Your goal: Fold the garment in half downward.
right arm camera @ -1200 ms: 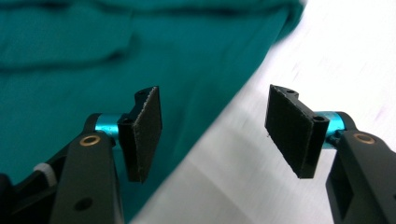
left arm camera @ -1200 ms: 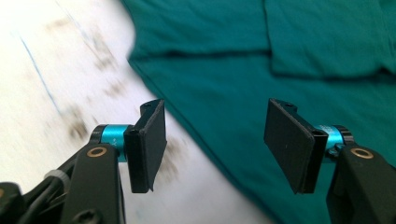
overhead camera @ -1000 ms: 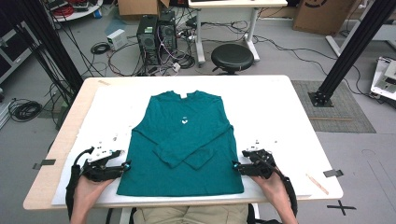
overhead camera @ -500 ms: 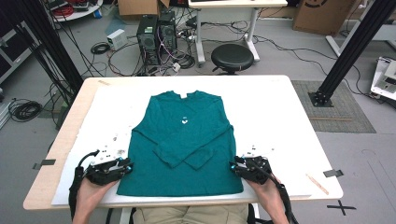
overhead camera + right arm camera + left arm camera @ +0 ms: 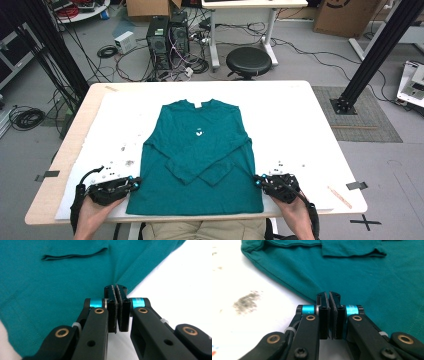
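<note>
Both claws, left and right, just closed, pinching teal shirt side edges near hem; next, lifting evenly to fold upward.

No word, brand or number can be read anywhere. The teal shirt bears a small white mark on its chest and a pale tag inside the collar, both too small to make out. On the floor to the right of the table, a black cross is laid out in tape, and a cardboard box at the top right carries part of a dark round print, cut off by the picture's edge and unreadable.
</note>
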A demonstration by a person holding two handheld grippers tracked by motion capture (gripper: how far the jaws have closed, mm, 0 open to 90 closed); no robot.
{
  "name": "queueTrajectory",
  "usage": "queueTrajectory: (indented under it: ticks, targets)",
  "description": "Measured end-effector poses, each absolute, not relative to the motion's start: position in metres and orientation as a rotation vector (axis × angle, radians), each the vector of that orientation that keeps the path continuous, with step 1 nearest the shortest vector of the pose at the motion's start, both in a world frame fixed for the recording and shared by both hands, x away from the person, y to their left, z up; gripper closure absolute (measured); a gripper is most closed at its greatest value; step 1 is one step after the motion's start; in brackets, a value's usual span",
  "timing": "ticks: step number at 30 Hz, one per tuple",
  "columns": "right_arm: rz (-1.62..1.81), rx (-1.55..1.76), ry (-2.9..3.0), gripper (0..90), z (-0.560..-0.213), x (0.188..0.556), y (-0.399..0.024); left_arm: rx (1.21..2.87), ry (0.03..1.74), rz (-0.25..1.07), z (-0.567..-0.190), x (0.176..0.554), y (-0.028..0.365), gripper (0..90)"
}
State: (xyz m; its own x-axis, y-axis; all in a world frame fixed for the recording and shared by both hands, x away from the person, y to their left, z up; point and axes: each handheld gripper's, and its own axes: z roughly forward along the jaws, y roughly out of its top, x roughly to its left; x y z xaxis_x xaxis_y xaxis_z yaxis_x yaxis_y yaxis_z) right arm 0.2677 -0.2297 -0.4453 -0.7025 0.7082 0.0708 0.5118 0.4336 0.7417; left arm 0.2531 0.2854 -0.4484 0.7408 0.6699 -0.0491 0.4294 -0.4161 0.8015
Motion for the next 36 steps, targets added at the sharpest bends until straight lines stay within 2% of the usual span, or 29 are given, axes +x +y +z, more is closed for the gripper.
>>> queueTrajectory:
  ticks: [8, 10, 14, 16, 17, 18, 21, 23, 24, 25, 26, 27, 36]
  targets:
    - [1.158, 1.052, 2.476, 89.0, -0.441, 0.236, -0.244, 2.109, 0.747, 0.235, -0.447, 0.230, 0.284, 86.4]
    - [1.161, 1.060, 2.481, 87.4, -0.442, 0.231, -0.246, 2.106, 0.747, 0.219, -0.447, 0.228, 0.284, 83.9]
    - [1.165, 1.086, 2.415, 62.8, -0.442, 0.232, -0.249, 2.047, 0.814, 0.277, -0.445, 0.234, 0.286, 60.1]
    - [1.161, 1.112, 2.372, 58.4, -0.440, 0.237, -0.248, 2.034, 0.854, 0.327, -0.444, 0.239, 0.283, 54.1]
    - [1.149, 1.121, 2.340, 53.0, -0.439, 0.240, -0.246, 2.032, 0.870, 0.345, -0.445, 0.242, 0.280, 52.0]
    - [1.126, 1.129, 2.321, 52.3, -0.439, 0.243, -0.243, 2.039, 0.877, 0.357, -0.445, 0.244, 0.278, 51.6]
    - [1.076, 1.123, 2.326, 54.7, -0.446, 0.251, -0.235, 2.079, 0.902, 0.380, -0.451, 0.249, 0.269, 52.0]
    - [1.043, 1.116, 2.354, 63.8, -0.452, 0.253, -0.228, 2.087, 0.893, 0.395, -0.452, 0.249, 0.267, 55.5]
    - [1.047, 1.100, 2.341, 68.9, -0.454, 0.252, -0.226, 2.094, 0.868, 0.379, -0.451, 0.247, 0.268, 60.9]
    - [1.071, 1.095, 2.351, 77.0, -0.454, 0.250, -0.226, 2.096, 0.852, 0.368, -0.451, 0.247, 0.268, 71.9]
    - [1.084, 1.085, 2.356, 83.2, -0.455, 0.250, -0.226, 2.102, 0.832, 0.368, -0.451, 0.245, 0.269, 79.4]
    - [1.100, 1.092, 2.371, 87.2, -0.454, 0.250, -0.227, 2.100, 0.822, 0.374, -0.452, 0.244, 0.269, 83.9]
    - [1.167, 1.133, 2.434, 88.8, -0.451, 0.239, -0.247, 2.108, 0.765, 0.243, -0.451, 0.233, 0.278, 86.0]
